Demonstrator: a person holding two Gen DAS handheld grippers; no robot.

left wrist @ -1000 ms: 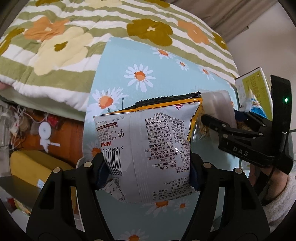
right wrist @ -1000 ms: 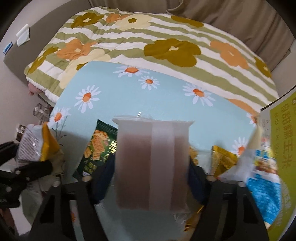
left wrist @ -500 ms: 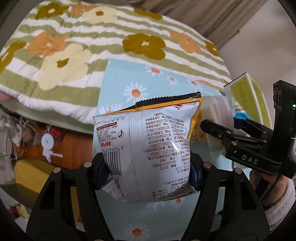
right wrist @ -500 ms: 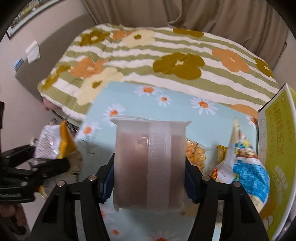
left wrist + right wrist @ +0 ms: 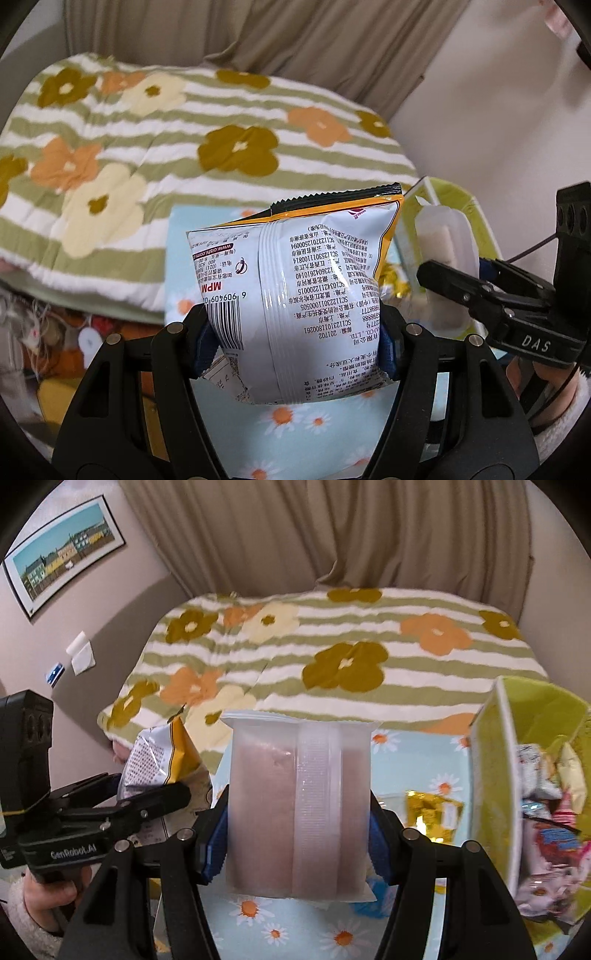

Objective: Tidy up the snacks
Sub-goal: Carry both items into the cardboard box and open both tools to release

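My left gripper point(image 5: 295, 339) is shut on a silver and orange chip bag point(image 5: 299, 291), held upright above the daisy-print blue cloth point(image 5: 303, 424). It also shows in the right wrist view point(image 5: 159, 760). My right gripper point(image 5: 297, 838) is shut on a translucent pouch with pinkish contents point(image 5: 295, 805), also held in the air. That pouch shows at the right of the left wrist view point(image 5: 443, 258). A yellow-green box point(image 5: 491, 775) stands at the right and holds several snack packets point(image 5: 550, 827).
A gold-wrapped snack point(image 5: 432, 812) lies on the cloth next to the box. A green striped flower quilt point(image 5: 332, 653) covers the bed behind. Curtains point(image 5: 332, 535) and a framed picture point(image 5: 62, 557) are on the far walls. Clutter lies below the cloth's left edge point(image 5: 55, 332).
Both grippers have risen with their snacks and the views have tilted up toward the curtains. The box has come into fuller view at the right.
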